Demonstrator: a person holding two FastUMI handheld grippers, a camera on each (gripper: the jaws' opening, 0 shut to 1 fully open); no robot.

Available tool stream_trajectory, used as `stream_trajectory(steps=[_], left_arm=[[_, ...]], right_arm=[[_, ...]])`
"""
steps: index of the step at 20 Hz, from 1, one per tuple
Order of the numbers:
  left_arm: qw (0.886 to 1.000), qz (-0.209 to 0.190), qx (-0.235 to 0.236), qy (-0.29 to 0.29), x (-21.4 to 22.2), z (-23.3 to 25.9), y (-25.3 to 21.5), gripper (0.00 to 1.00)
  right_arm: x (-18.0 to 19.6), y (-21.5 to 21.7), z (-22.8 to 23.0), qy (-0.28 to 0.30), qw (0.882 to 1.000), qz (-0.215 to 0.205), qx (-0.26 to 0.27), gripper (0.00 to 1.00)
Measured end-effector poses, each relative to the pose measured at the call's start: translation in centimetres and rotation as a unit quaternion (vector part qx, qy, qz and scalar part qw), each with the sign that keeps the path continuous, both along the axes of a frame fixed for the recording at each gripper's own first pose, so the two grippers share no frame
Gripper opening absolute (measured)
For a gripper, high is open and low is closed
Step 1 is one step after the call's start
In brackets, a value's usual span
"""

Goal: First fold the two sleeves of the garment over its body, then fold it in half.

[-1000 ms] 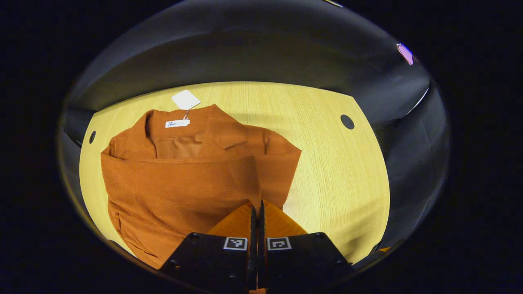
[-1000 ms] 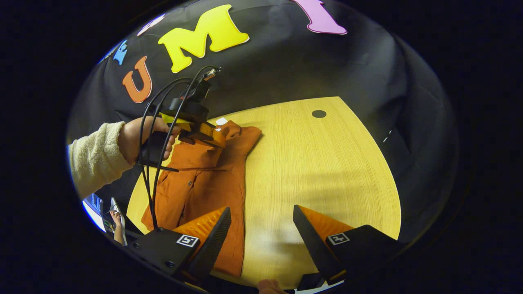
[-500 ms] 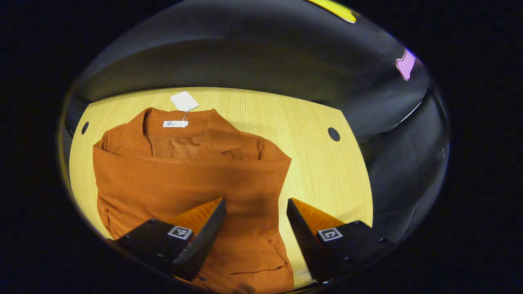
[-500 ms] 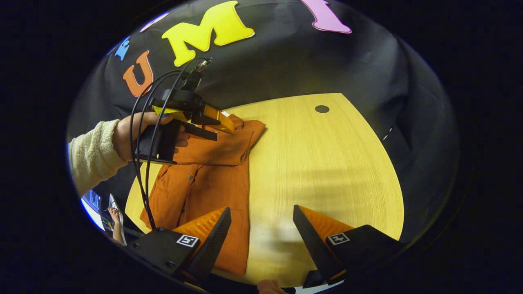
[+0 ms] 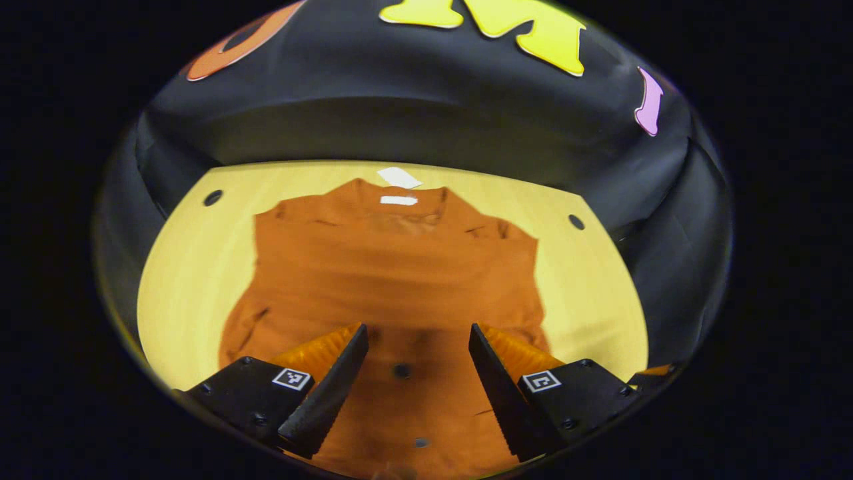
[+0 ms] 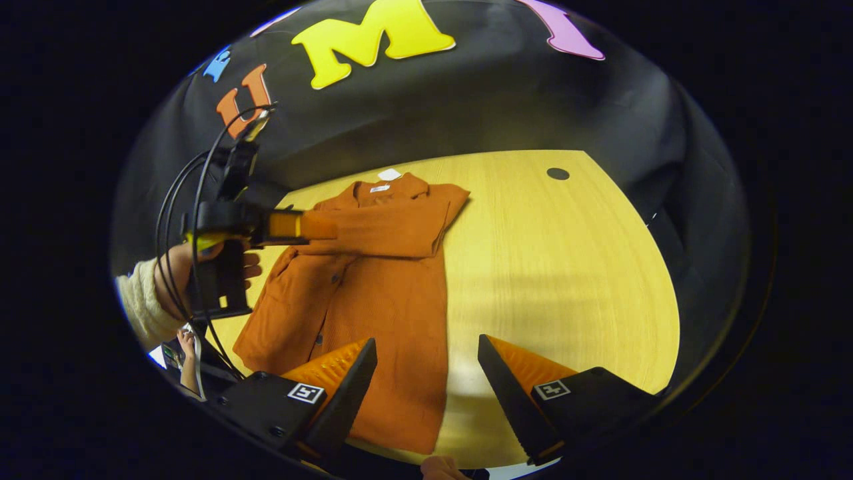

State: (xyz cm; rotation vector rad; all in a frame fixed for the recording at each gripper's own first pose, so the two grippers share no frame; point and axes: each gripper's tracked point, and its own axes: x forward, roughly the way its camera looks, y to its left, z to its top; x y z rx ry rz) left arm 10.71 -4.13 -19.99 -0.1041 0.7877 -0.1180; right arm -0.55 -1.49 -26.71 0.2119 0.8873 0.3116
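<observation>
An orange button-up garment lies flat on the wooden table, collar at the far end, and it looks blurred in the left gripper view. Its sleeve lies folded across the chest. My left gripper is open above the lower front of the garment, with nothing between its fingers. In the right gripper view the garment lies left of centre, and the left gripper hangs over its left shoulder, held by a hand. My right gripper is open over the garment's near right edge.
A white hang tag lies beyond the collar. Round holes mark the table's far corners, one of them to the right. Bare tabletop stretches right of the garment. Black cloth walls close the far side.
My left gripper, shut on cloth one second ago, has opened, let it go, and swung back to face the garment's middle. The sleeve now rests across the chest. The right gripper stays open.
</observation>
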Motion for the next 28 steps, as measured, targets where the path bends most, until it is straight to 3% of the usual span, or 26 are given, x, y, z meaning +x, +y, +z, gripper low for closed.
stream_trajectory(steps=[4, 9, 12, 16, 20, 22, 28], left_arm=[[0.998, 0.029, 0.053, 0.000, -6.3, -3.0, 8.3, 0.99], [0.994, 0.058, 0.087, 0.024, -12.8, -6.3, 15.8, 0.99], [0.993, 0.074, 0.073, 0.055, -16.4, -7.7, 18.7, 0.99], [0.985, 0.091, 0.046, 0.136, -20.3, -9.7, 21.7, 0.99], [0.974, 0.051, 0.026, 0.221, -22.6, -10.0, 21.6, 0.99], [0.971, 0.024, -0.012, 0.239, -22.1, -9.5, 20.7, 0.97], [0.926, -0.075, -0.136, 0.344, -22.4, -6.4, 17.2, 0.96]], right_arm=[[-1.7, 2.3, -2.1, 0.019, 1.000, 0.015, -0.014, 0.98], [-4.0, 3.1, -4.8, 0.044, 0.998, 0.025, -0.043, 0.98], [-6.0, 1.4, -5.8, 0.069, 0.994, 0.040, -0.069, 0.98], [-8.1, -0.7, -6.8, 0.105, 0.991, 0.038, -0.069, 0.98], [-10.7, -1.2, -7.8, 0.185, 0.982, 0.046, -0.015, 0.98], [-12.1, -1.4, -8.5, 0.238, 0.969, 0.056, 0.022, 0.98], [-12.8, -1.7, -9.0, 0.323, 0.936, 0.063, 0.126, 0.93]])
